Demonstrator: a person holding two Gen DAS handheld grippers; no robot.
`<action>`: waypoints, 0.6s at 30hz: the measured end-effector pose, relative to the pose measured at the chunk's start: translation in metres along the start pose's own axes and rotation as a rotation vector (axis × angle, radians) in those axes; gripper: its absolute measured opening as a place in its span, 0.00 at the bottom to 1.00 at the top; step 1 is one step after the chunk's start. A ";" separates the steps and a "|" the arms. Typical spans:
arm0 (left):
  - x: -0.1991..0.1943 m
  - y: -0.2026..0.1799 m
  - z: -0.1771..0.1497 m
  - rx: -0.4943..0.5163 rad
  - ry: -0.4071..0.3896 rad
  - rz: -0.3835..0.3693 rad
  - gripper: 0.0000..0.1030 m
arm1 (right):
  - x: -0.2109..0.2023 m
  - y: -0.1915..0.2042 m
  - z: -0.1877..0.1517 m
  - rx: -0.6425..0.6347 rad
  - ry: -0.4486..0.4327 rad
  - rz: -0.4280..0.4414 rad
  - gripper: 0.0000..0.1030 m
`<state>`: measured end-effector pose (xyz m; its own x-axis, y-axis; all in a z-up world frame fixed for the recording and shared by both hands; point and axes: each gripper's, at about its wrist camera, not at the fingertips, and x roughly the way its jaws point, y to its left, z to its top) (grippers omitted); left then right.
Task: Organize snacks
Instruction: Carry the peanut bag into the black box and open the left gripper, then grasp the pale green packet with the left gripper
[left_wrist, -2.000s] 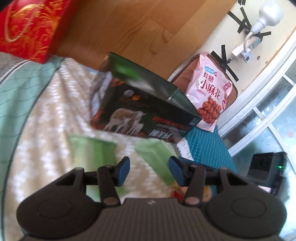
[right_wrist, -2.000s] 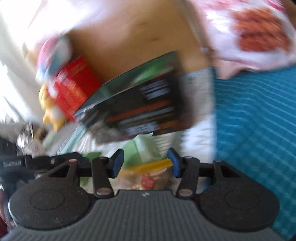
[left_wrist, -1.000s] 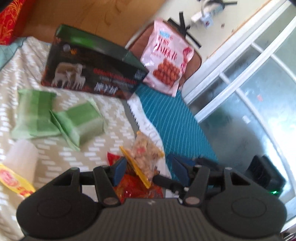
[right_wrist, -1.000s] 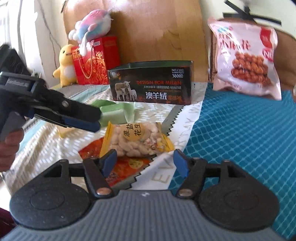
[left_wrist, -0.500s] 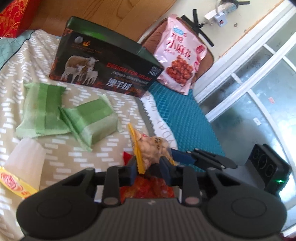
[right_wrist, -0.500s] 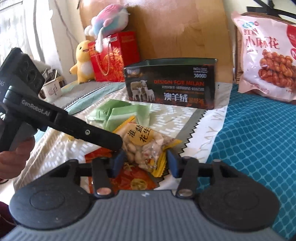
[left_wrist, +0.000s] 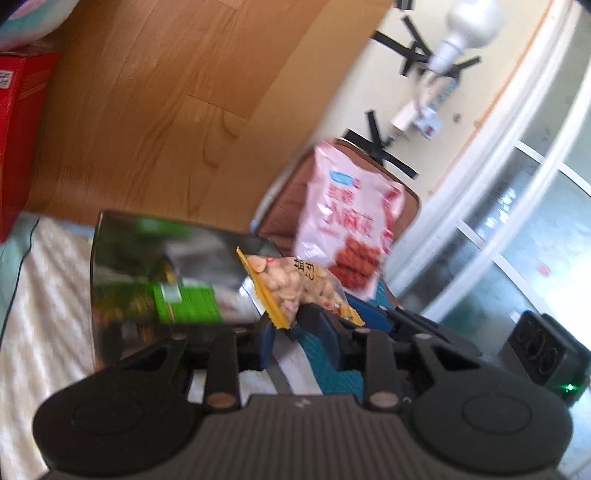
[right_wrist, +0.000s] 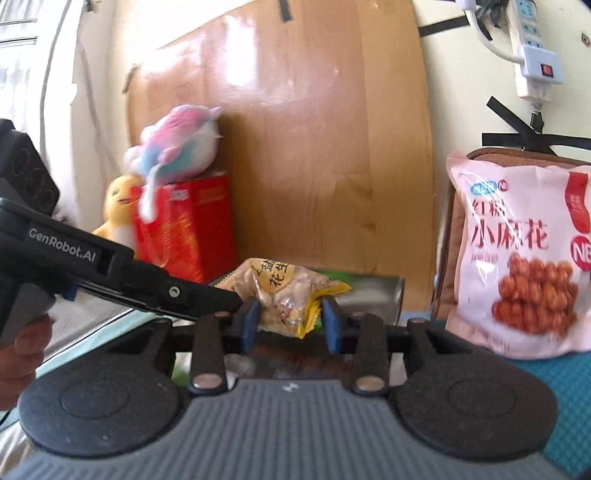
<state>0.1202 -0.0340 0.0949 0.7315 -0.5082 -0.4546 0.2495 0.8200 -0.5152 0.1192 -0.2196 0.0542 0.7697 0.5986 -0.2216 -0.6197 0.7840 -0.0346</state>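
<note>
A clear peanut packet (left_wrist: 291, 284) with yellow edges hangs in the air, lifted off the bed in front of the open black box (left_wrist: 147, 258). My left gripper (left_wrist: 297, 332) is shut on the packet's lower corner. In the right wrist view the same peanut packet (right_wrist: 284, 291) sits between the blue pads of my right gripper (right_wrist: 291, 325), whose jaws are closing and press on both its sides. The left gripper (right_wrist: 229, 299) reaches in from the left and touches the packet. A green pack (left_wrist: 188, 299) lies inside the box.
A big pink snack bag (right_wrist: 524, 258) leans on a brown cushion at the right. A red gift bag (right_wrist: 184, 229) with plush toys (right_wrist: 177, 144) stands by the wooden headboard (right_wrist: 314, 147). A person's hand (right_wrist: 18, 350) holds the left gripper. A power strip (right_wrist: 532, 55) hangs on the wall.
Both grippers closed on the peanut packet where it lay on the bed and lifted it up and towards the black box. The red packet beneath stayed behind, out of view.
</note>
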 end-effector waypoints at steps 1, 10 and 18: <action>0.008 0.003 0.004 -0.002 0.001 0.014 0.25 | 0.009 -0.002 0.000 -0.001 0.002 -0.014 0.39; -0.005 0.024 -0.005 -0.012 -0.033 0.125 0.48 | 0.000 -0.007 -0.011 0.018 -0.022 -0.084 0.61; -0.054 0.045 -0.066 -0.198 0.068 0.063 0.49 | -0.009 0.014 -0.059 0.011 0.257 0.203 0.72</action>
<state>0.0497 0.0132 0.0486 0.6955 -0.4799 -0.5348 0.0703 0.7862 -0.6140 0.0944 -0.2243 -0.0018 0.5655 0.6832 -0.4620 -0.7542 0.6551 0.0456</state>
